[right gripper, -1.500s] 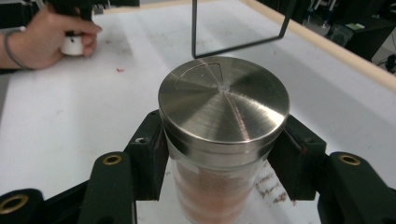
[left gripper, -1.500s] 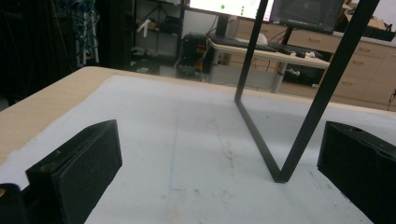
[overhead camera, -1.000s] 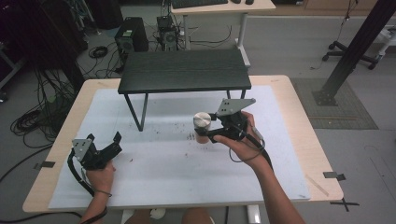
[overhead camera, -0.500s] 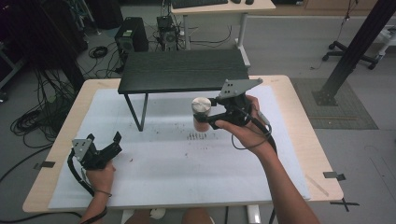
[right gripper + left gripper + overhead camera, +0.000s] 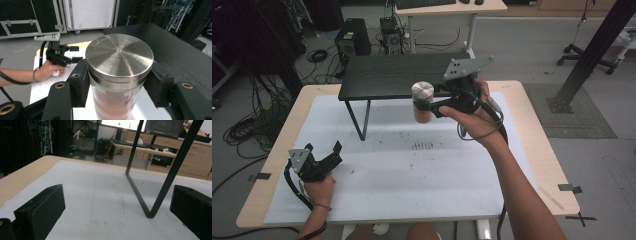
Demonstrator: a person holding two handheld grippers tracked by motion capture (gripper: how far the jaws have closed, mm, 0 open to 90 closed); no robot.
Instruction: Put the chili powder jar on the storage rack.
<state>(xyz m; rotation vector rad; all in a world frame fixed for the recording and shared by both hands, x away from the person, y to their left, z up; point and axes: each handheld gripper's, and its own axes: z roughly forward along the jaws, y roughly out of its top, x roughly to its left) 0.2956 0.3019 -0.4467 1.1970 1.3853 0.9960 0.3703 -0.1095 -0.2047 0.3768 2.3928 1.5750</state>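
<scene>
A glass shaker jar (image 5: pixel 422 102) with a steel lid and reddish powder inside hangs in the air near the front edge of the small black shelf (image 5: pixel 382 75). My right gripper (image 5: pixel 426 106) is shut on it, its jaws pressing the glass just under the lid (image 5: pixel 119 56). In the right gripper view the jar (image 5: pixel 117 100) stands upright between the jaws. My left gripper (image 5: pixel 330 152) rests low at the table's front left, open, with nothing between its fingers (image 5: pixel 41 211).
A white mat (image 5: pixel 412 170) covers the wooden table, with reddish specks (image 5: pixel 422 146) sprinkled near its middle. The black shelf stands on thin metal legs (image 5: pixel 140 195) at the back. Cables, a computer tower and a desk lie beyond the table.
My right gripper has lifted the jar up and toward the back, from near the mat to the height of the shelf top. The left gripper has stayed put.
</scene>
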